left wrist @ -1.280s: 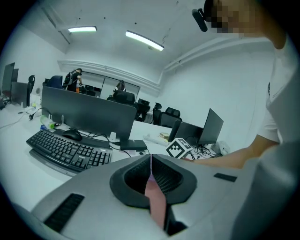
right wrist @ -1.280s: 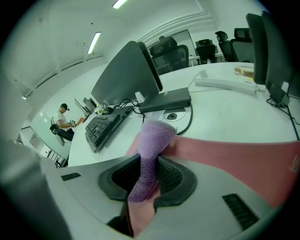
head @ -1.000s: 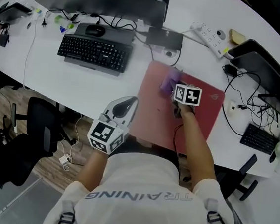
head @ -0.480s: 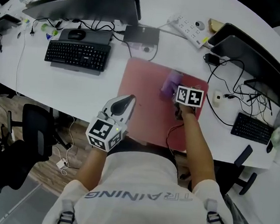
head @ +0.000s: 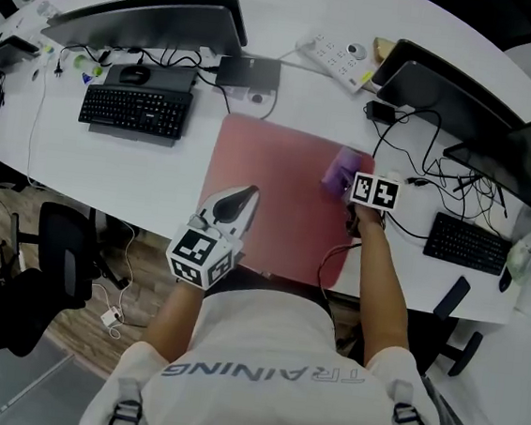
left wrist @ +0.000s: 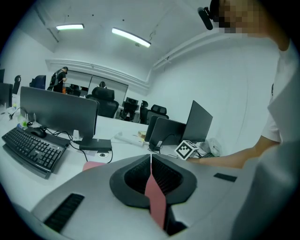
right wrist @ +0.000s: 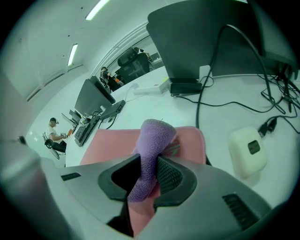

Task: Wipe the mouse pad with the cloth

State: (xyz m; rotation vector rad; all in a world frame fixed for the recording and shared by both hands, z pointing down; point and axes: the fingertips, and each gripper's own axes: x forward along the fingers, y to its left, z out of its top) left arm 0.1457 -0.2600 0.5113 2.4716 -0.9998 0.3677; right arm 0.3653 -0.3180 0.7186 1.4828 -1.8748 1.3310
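Our right claw clamps the purple cloth, which rests on the far right corner of the red mouse pad. Our left claw, closed and empty, hangs over the pad's near-left part.

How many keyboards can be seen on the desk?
2. The left keyboard lies before the monitor at the left of the desk; the right keyboard lies right of the mouse pad, near the edge. Others may be hidden.
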